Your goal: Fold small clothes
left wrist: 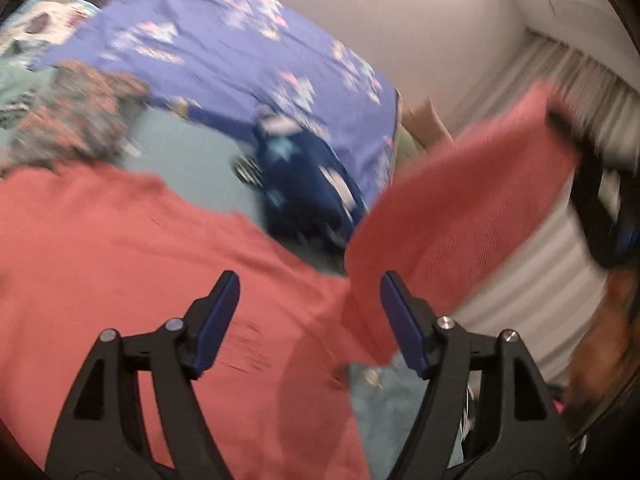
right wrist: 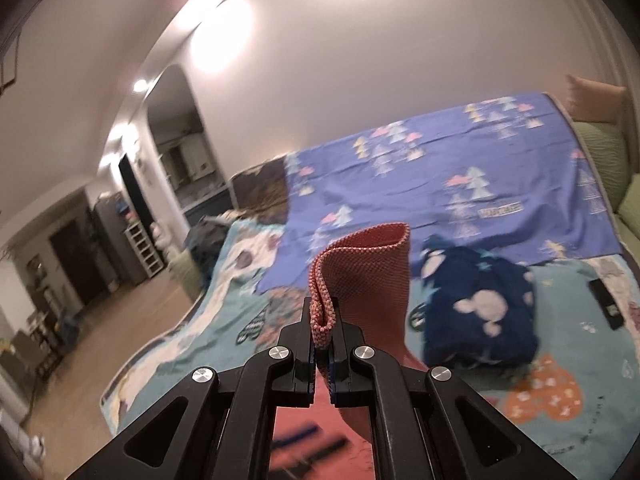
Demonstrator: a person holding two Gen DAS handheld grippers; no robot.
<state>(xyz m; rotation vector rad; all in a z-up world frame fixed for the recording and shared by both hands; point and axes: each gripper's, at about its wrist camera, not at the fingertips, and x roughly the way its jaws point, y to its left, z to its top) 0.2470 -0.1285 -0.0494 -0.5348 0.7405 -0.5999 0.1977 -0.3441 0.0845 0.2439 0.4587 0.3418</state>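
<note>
A coral-red knit garment (left wrist: 120, 248) lies spread on the bed below my left gripper (left wrist: 310, 284). That gripper is open, its blue pads apart with nothing pinched between them. One part of the same red garment (left wrist: 460, 208) is lifted at the right, where my right gripper (left wrist: 560, 124) shows as a dark blur at its top edge. In the right wrist view my right gripper (right wrist: 322, 308) is shut on a folded edge of the red garment (right wrist: 368, 276), which stands up above the jaws. A crumpled navy garment with pale shapes (right wrist: 480, 308) lies further back on the bed.
A purple patterned sheet (right wrist: 440, 184) covers the far part of the bed; a teal patterned blanket (right wrist: 592, 364) lies under the clothes. A floral garment (left wrist: 76, 120) sits at the left, a black remote (right wrist: 606, 304) at the right. The bed's edge (right wrist: 160, 352) drops to wooden floor.
</note>
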